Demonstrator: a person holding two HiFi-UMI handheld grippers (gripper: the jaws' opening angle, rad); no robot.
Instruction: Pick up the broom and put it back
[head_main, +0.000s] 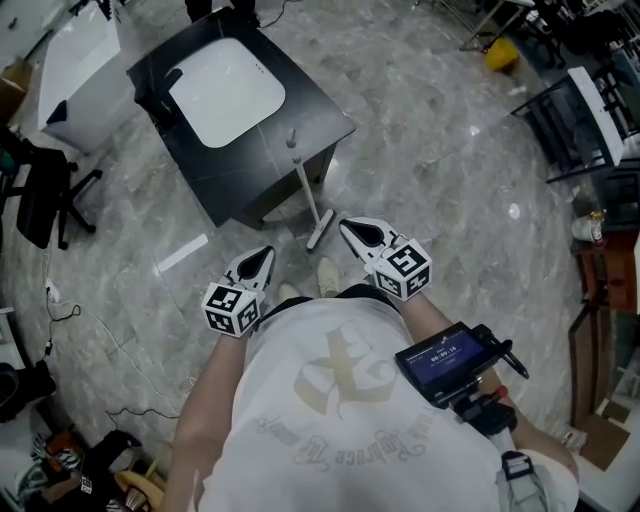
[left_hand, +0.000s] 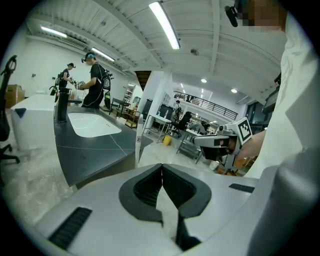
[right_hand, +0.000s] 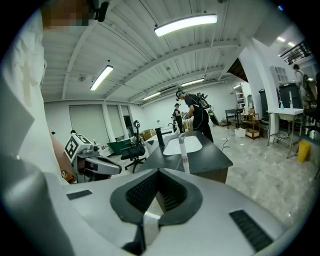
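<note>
Black counter: we are looking down on a matt black square cabinet (head_main: 300, 115) with a smooth white rounded sink (head_main: 226, 92) set into its top. It is standing at 11 o'clock from our grippers, and its near corner is serving as the prop for the broom.
Left gripper: the white plastic left gripper (head_main: 265, 254), with ribbed dark pads, is pointing toward 1 o'clock. Its jaws are clenched together on nothing, and it is hanging short of the broom.
Broom: the slim white-handled broom (head_main: 305, 185), with a grey knob on top and a narrow pale head, is standing at 12 o'clock, just ahead of both grippers. Its handle is tilting against the cabinet's corner and its head is resting on the floor, so corner and floor are sharing its weight. The handle is looking thin, round and slick, so we are expecting it to twist in a loose pinch.
Right gripper: the matching white right gripper (head_main: 348, 226) is pointing toward 11 o'clock, its jaws pressed shut and empty. Its tip is hanging just beside the broom's head, and we are unable to tell whether they are touching.
Stage: this propped pose is fitting both a broom waiting to be lifted and one already stood back in place, and we are not telling which.
Floor: the glossy grey marbled stone floor (head_main: 440, 150) is throwing back lamp glare. It is hard and smooth, so we are judging that the head could be sliding out.
</note>
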